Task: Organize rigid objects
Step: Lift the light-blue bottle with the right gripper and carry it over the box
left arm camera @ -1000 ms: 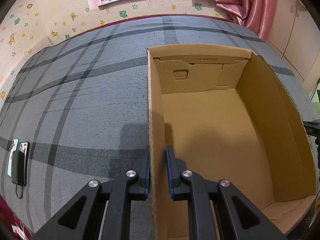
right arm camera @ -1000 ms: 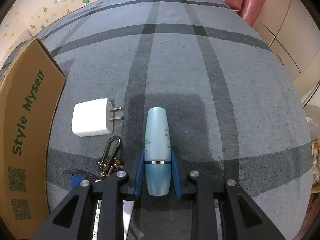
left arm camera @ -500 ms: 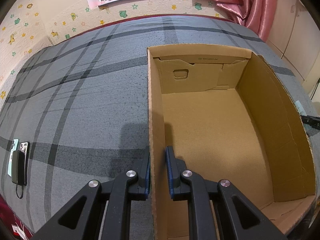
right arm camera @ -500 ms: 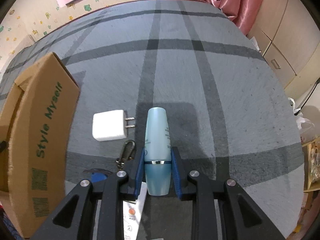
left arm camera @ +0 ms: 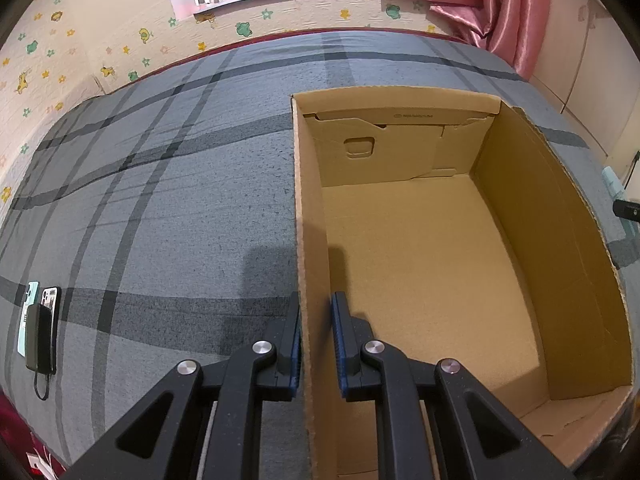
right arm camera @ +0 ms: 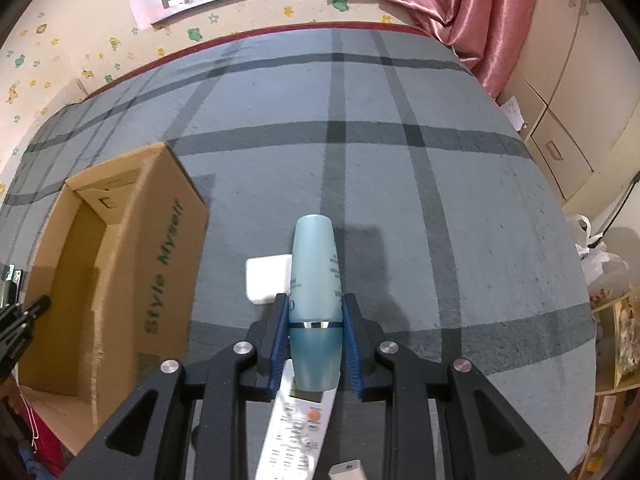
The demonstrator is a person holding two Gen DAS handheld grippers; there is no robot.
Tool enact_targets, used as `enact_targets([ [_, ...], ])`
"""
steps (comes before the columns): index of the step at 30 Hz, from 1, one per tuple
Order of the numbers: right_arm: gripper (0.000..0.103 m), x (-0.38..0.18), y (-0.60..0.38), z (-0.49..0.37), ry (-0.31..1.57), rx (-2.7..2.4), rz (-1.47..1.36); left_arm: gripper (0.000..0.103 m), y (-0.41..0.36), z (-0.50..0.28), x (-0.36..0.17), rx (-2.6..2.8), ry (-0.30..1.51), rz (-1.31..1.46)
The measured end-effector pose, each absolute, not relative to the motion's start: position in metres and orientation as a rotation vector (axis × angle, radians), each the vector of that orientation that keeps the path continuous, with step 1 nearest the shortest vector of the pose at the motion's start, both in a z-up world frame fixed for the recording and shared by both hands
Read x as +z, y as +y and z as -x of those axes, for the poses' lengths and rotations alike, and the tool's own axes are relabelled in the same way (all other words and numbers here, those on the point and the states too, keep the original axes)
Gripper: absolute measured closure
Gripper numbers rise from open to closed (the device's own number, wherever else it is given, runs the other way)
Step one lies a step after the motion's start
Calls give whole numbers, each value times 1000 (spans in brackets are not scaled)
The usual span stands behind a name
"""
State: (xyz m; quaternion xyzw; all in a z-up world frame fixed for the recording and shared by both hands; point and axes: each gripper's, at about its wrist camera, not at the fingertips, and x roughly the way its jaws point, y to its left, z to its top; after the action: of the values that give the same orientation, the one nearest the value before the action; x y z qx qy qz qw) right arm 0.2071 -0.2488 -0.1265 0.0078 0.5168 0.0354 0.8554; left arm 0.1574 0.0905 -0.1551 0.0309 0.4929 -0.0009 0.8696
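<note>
1. We hold the left tongs [left arm camera: 316,344] clamped on the near left wall of the cardboard box [left arm camera: 560,216], one pad outside and one inside
2. We hold the right tongs [right arm camera: 316,332] clamped on a light blue bottle [right arm camera: 314,272], pads pressing its sides near the silver band, the bottle pointing away from us and clear of the bed
3. Below the bottle a white remote control [right arm camera: 300,420] lies on the bed, partly hidden by the tongs, and a small white block [right arm camera: 348,470] shows at the bottom edge
4. A white charger [right arm camera: 264,280] lies on the bed just left of the bottle in the right wrist view, partly behind it
5. The box stands open and bare inside on the grey plaid bed [left arm camera: 180,208], with green lettering on its outer side
6. At the bed's left edge in the left wrist view lie two phones [left arm camera: 40,304] and a dark power bank [left arm camera: 38,338] with a cable
7. A pink curtain [right arm camera: 460,12] hangs by the far wall
</note>
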Motion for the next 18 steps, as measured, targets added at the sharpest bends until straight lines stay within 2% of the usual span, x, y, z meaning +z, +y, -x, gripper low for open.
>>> enact_targets([
  [18,76,-85,-169,-207,1025,202,22,89,89,-156,-155,-5,1023,-83],
])
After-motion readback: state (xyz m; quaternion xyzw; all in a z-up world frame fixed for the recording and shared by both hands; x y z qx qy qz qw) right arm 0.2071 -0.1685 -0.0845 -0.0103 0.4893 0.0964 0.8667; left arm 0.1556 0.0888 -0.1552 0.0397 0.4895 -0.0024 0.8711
